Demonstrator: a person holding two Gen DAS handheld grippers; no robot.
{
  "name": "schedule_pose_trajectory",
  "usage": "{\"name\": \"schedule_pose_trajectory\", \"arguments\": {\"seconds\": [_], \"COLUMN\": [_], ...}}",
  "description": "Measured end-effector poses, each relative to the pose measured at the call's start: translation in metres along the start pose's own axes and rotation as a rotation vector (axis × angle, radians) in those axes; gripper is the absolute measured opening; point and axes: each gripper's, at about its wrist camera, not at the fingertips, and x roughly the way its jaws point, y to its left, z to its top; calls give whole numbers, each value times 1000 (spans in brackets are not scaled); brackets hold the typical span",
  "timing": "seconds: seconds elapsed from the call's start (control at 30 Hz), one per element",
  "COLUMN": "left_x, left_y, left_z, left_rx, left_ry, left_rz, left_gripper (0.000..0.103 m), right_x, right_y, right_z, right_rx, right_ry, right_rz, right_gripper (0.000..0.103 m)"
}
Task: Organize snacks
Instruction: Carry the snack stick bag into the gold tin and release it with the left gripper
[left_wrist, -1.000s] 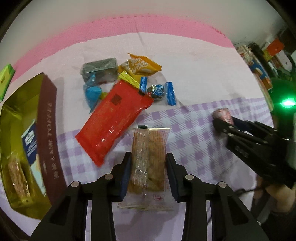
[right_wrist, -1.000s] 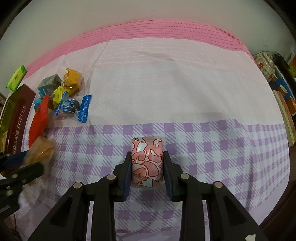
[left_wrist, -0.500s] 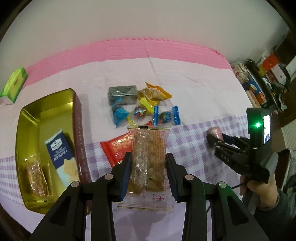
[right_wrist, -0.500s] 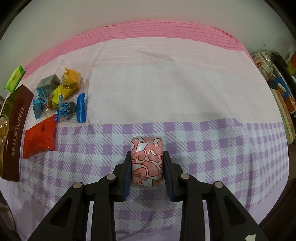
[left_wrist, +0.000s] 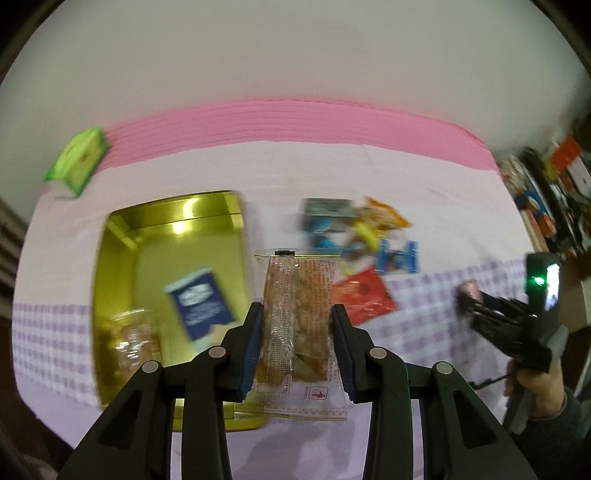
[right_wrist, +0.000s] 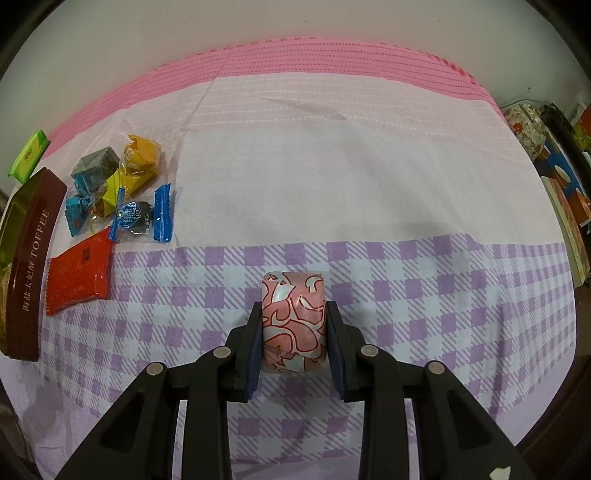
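Pink-edged cloth with a lilac check covers the surface, plain wall behind, and both tools are loaded. Left tool is clamped narrow across the middle of a clear-wrapped crispy snack bar, hanging it in the air just right of the open gold toffee tin. That bar looks light but brittle, with slick film; a grip across the body, not the floppy sealed ends, seems right, and gentle pressure is wise. Inside the tin lie a dark-blue cracker packet and another clear-wrapped snack, so free floor is toward the far end. Its raised wall is the edge to clear before lowering. Right tool sits nearly closed on a pink patterned wrapped sweet, low over the checked cloth with wide open room around it. Far left wait the loose pile: red packet, blue-ended candy, yellow packet, grey-green block. A green box rests beyond the tin.
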Motion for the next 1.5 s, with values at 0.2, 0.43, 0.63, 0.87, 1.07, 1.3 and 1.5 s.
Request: {"name": "schedule_pose_trajectory", "arguments": {"seconds": [0.2, 0.43, 0.63, 0.87, 1.07, 1.3, 1.5], "left_x": [4, 24, 39, 51, 54, 57, 55], "left_y": [67, 117, 128, 133, 133, 132, 132], "left_z": [-7, -31, -45, -52, -54, -52, -51], "left_rx": [-112, -191, -192, -166, -149, -130, -133], "left_ry": [6, 65, 91, 110, 103, 94, 75], "left_rz": [95, 158, 176, 212, 226, 237, 236], "left_gripper": [37, 38, 38, 38, 38, 38, 41], "right_x": [2, 3, 3, 3, 4, 3, 3], "right_y": [1, 2, 3, 2, 3, 0, 4], "right_z": [3, 6, 7, 8, 8, 7, 8], "right_rx": [18, 34, 45, 56, 67, 78, 90], "right_ry": [14, 37, 52, 61, 67, 66, 67], "right_rz": [-12, -26, -32, -39, -42, -45, -70], "right_gripper": [29, 29, 29, 29, 29, 28, 27]}}
